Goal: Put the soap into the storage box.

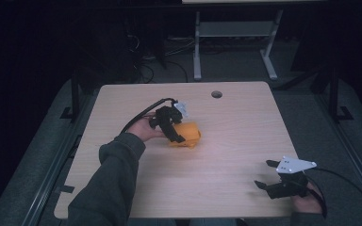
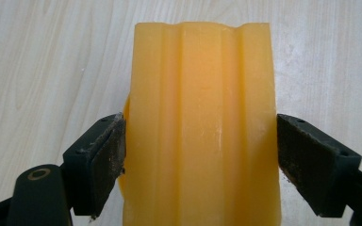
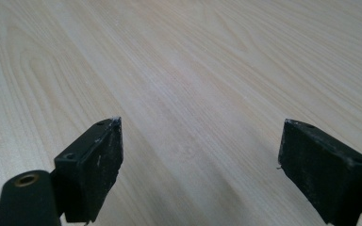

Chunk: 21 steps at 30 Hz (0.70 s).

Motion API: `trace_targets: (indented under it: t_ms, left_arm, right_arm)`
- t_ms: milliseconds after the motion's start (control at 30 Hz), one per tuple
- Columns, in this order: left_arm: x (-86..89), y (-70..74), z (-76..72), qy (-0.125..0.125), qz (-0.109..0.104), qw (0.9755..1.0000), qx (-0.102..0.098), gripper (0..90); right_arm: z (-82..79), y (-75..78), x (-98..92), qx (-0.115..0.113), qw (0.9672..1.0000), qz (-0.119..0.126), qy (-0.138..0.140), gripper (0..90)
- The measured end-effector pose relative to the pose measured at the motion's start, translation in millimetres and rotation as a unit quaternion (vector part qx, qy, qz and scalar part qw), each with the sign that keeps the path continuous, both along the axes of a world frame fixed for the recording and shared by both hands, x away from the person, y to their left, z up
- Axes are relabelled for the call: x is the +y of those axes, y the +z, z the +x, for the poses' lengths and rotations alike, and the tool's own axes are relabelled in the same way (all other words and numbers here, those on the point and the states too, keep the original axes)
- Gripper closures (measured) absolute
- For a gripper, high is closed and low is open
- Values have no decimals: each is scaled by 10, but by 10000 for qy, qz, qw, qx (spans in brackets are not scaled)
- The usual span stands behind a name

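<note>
— Where do we stand with the orange block?
— Our left gripper has its jaws set around it near the middle of the wooden table; the pads look pressed to both sides, though the right one may be just shy. Lifting or moving it is what's left.
— And our right gripper?
— Jaws wide, holding nothing, at the near right edge. Pale wood grain below; the room beyond is dark, with a desk frame.

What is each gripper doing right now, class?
Left gripper: jaws against both sides of the orange block, apparently shut on it.
Right gripper: open, holding nothing.
</note>
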State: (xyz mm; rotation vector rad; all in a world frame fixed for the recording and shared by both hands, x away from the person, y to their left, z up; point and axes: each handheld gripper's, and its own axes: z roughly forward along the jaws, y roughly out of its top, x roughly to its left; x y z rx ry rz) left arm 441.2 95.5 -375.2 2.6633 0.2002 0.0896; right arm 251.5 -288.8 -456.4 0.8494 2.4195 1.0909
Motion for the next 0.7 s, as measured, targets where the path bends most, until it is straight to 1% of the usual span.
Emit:
trace_targets:
  t_ms: [200, 533, 700]
  left_arm:
    - [59, 95, -25, 36, -98, 9999, -79, 189]
    - [174, 213, -80, 114, -136, 9996, -200, 199]
    - [254, 268, -129, 166, -140, 9996, -199, 211]
  right_arm:
    - [3, -1, 2, 11, 10000, -12, 4, 139]
    - [6, -1, 1, 7, 10000, -20, 4, 139]
    - [10, 0, 4, 12, 10000, -18, 1, 139]
